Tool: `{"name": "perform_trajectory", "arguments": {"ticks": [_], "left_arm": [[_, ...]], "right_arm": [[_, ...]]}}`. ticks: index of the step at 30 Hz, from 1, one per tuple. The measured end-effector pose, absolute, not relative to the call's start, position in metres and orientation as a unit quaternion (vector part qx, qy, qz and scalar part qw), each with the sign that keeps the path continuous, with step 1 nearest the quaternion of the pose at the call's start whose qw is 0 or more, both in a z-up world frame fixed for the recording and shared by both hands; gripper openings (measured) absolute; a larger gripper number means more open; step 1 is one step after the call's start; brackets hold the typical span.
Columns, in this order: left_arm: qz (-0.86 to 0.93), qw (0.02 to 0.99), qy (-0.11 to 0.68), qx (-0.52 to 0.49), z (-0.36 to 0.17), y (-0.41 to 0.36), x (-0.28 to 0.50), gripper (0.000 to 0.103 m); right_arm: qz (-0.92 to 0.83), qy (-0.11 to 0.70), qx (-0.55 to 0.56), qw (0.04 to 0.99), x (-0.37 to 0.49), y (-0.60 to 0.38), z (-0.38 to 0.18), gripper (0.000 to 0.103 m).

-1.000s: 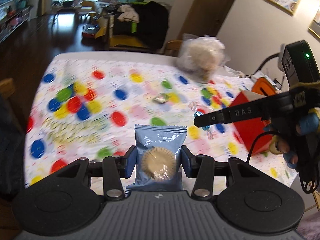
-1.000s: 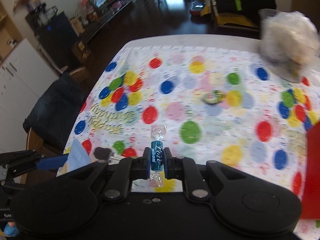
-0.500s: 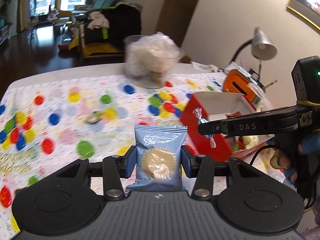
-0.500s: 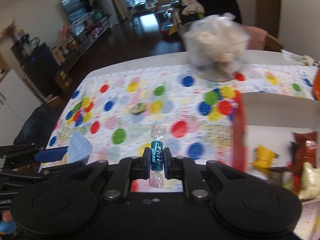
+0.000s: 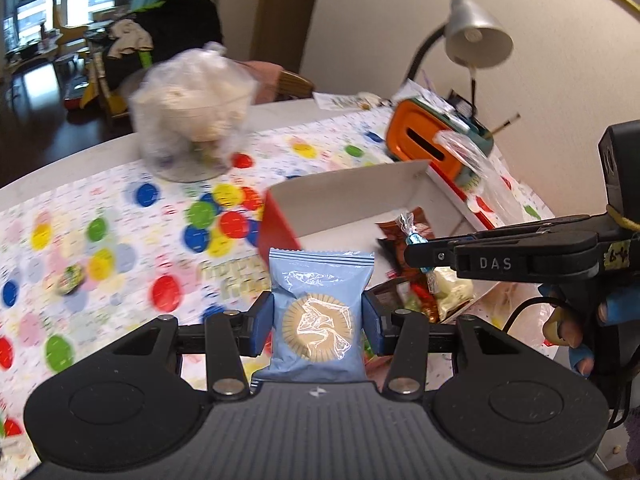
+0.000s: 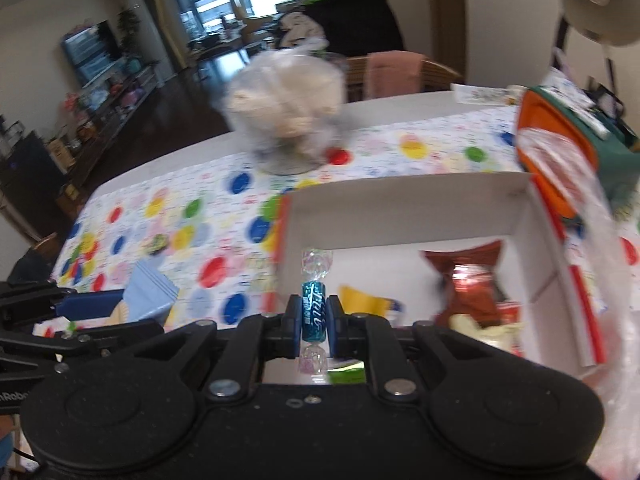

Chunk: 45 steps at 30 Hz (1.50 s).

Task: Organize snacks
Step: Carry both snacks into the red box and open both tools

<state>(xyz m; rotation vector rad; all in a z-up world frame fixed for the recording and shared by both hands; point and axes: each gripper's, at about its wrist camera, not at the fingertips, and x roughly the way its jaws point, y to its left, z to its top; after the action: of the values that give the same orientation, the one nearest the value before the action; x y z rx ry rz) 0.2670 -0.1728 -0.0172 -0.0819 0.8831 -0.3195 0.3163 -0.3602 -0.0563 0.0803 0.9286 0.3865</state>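
My left gripper is shut on a light blue cookie packet, held upright just left of the open red-and-white box. My right gripper is shut on a blue wrapped candy and hangs over the box's near left corner. The right gripper also shows in the left wrist view, over the box. The box holds several snacks: a red packet, a yellow one and a pale one. The cookie packet shows at left in the right wrist view.
A spotted tablecloth covers the table. One small wrapped sweet lies on it at left. A clear bag of pale snacks stands at the back. An orange and green case, a loose plastic bag and a desk lamp stand behind the box.
Both grippers have swung right across the table with their snacks. The box has come from the right edge to the middle of both views, and the right gripper is now over it.
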Motion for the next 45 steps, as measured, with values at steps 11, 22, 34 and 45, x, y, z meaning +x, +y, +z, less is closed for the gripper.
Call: {"name": "perform_trajectory", "arguments": {"ticks": [11,22,34,45], "left_arm": [[-0.155,0.874,0.461,0.01,-0.047,-0.24,0.335,0.046],[-0.151,0.846,0.507,0.073,-0.088,-0.284,0.375,0.046],[-0.149,0.83,0.532,0.077,-0.103,-0.286,0.38,0.046],[-0.152,0.854,0.496,0.031,-0.078,-0.267,0.36,0.055]], "right_arm": [[0.139,0.484,0.034,0.863,0.344,-0.409,-0.097,0.011],[0.159,0.501,-0.007,0.851,0.352,-0.402,-0.118,0.011],[0.164,0.508,0.004,0.846,0.351,-0.414,-0.126,0.012],[0.168,0.482,0.025,0.86,0.337,-0.426,-0.107,0.013]]}}
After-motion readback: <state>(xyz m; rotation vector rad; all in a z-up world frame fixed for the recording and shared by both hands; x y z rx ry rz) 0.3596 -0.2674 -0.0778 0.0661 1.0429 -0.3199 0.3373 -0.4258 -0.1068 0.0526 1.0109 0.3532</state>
